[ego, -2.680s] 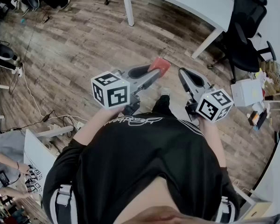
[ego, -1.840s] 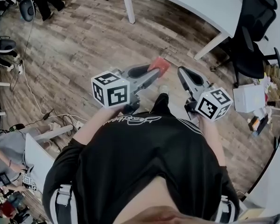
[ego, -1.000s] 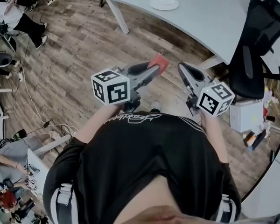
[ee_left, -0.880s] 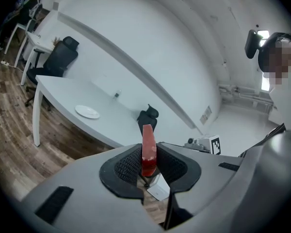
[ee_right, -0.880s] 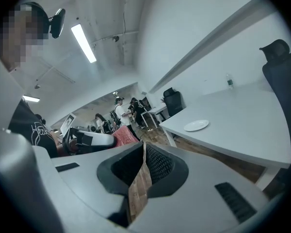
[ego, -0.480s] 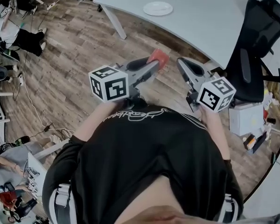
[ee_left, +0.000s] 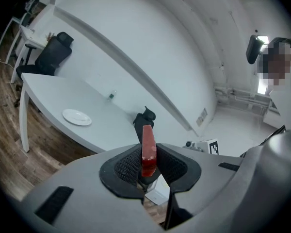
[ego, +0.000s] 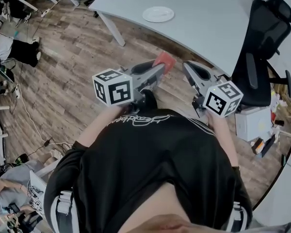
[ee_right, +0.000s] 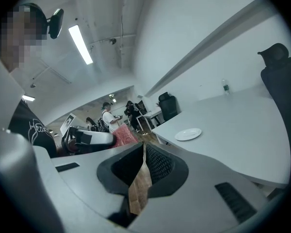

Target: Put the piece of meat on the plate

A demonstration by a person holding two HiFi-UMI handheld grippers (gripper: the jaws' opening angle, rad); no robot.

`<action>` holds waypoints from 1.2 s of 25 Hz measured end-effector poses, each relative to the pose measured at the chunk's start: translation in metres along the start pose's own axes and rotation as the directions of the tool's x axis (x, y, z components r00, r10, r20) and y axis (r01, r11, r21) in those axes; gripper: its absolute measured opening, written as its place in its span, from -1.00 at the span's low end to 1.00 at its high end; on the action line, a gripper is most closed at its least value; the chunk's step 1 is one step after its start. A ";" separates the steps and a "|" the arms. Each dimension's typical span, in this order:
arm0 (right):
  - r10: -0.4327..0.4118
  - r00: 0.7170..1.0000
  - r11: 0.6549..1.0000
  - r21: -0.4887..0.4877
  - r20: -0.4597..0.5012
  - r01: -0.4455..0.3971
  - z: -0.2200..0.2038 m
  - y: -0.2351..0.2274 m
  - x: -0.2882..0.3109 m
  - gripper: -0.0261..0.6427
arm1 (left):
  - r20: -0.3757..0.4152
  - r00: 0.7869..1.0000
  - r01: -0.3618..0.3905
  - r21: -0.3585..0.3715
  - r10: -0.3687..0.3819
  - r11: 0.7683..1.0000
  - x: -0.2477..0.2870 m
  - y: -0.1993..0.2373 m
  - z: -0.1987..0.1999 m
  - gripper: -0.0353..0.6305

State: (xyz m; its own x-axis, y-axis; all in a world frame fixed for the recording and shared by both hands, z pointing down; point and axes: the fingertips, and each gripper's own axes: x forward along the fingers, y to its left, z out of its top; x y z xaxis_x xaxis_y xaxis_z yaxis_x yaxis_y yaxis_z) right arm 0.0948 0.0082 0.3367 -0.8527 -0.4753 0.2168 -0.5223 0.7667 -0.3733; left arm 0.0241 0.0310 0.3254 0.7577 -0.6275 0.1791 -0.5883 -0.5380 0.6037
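A flat red piece of meat (ee_left: 148,148) stands on edge between the black pads of my left gripper (ee_left: 148,155), which is shut on it. From above, the meat (ego: 164,60) sticks out past the left gripper (ego: 159,67), held over the wooden floor just short of the white table (ego: 218,23). A white plate (ego: 158,14) lies on that table, ahead and slightly left; it shows as plate (ee_left: 76,116) and plate (ee_right: 188,134) too. My right gripper (ego: 188,68) hovers beside the left one, shut with nothing in it, its pads meeting at the tips (ee_right: 143,148).
A black office chair (ego: 258,57) stands at the table's right end, with a white box (ego: 254,123) on the floor below it. The table leg (ego: 111,29) is at the left. Cables and gear lie along the floor's left edge (ego: 9,47). People stand in the far background (ee_right: 108,115).
The table and plate have drawn nearer and lower in the head view as the person walks toward them. Both grippers keep their pose, the left still holding the meat.
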 end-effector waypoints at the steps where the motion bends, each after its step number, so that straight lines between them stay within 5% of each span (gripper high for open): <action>1: -0.008 1.000 1.000 0.002 -0.004 0.008 0.001 -0.006 0.004 -0.86 | -0.001 1.000 0.006 -0.004 -0.006 1.000 0.004 0.006 0.004 -0.62; 30: -0.161 0.987 0.981 0.113 -0.008 0.161 0.110 -0.168 0.195 -0.86 | -0.143 0.985 0.096 -0.020 -0.098 0.995 0.117 0.208 0.177 -0.62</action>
State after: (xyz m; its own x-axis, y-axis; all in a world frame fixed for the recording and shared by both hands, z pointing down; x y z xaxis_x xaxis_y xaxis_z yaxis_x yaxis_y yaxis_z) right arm 0.0179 -0.2612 0.3423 -0.7577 -0.5888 0.2815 -0.6478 0.6267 -0.4331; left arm -0.0597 -0.2540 0.3352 0.8443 -0.4847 0.2283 -0.5069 -0.5847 0.6334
